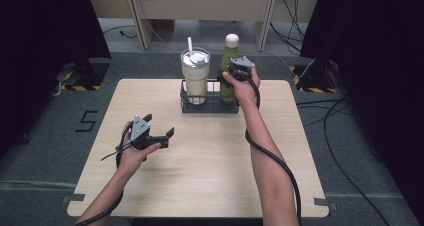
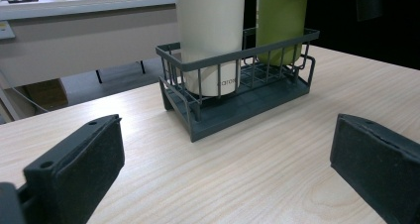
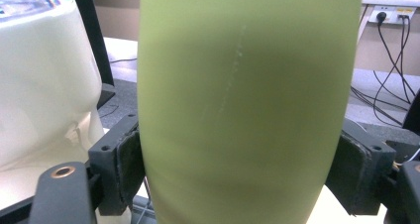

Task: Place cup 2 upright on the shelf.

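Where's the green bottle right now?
The green bottle stands in the wire basket at the table's far edge, right of the tumbler, gripped by the right claw.

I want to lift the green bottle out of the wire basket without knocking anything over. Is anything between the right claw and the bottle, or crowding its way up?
Nothing stands between them: the right claw is already shut on the green bottle. The way up looks free, but the cream tumbler stands close beside it in the wire basket.

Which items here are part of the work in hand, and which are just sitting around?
In hand:
- green bottle, clamped by the right tool
- wire basket it stands in

Just there:
- cream tumbler with straw, same basket
- left tool, open, idle over the table
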### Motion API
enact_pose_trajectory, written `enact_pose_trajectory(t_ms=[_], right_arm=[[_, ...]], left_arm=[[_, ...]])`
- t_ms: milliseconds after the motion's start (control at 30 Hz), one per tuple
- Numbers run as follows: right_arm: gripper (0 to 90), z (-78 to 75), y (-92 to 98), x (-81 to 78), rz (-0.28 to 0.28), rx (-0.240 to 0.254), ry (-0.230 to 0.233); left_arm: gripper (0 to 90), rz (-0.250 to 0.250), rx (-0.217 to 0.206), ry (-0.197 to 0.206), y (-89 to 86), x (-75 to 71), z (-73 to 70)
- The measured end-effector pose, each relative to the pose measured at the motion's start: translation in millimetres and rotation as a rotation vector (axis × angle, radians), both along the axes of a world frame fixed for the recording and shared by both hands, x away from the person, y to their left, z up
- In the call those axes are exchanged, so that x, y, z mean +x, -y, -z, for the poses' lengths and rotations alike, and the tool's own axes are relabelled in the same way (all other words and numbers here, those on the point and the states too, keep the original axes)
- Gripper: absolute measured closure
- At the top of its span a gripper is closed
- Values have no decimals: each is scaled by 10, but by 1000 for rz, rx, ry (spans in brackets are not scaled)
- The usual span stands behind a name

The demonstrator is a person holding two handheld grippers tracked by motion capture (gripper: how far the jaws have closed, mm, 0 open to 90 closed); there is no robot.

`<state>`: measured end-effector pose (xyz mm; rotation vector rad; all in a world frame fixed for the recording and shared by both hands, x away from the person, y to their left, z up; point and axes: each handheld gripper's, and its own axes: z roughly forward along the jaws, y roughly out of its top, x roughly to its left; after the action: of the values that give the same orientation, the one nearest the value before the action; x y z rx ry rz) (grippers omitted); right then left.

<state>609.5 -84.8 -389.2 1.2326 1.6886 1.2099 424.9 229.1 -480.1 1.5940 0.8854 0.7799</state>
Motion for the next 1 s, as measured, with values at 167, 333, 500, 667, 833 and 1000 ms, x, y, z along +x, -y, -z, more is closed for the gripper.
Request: enact_pose_trajectory(t_ms=[167,333,500,667,833,1000], right_arm=[[210,36,5,8,3,-5,-7],[210,52,8,8,3,-5,-5],[209,62,3,3,5,-5,3],[202,64,-2,-10,9,-6,10],[145,40,-10,-25,-10,-11,18],[134,44,-6,-37,-8,-11,17]], left_arm=[[0,0,-1,-1,1,0,0],[0,1,-2,-1,2,2,5],[0,2,-2,-2,6,0,6],[0,2,-1,-3,4,-1,10],[0,3,-1,-7,8,0,18],[0,3,-1,-8,10,1,20]])
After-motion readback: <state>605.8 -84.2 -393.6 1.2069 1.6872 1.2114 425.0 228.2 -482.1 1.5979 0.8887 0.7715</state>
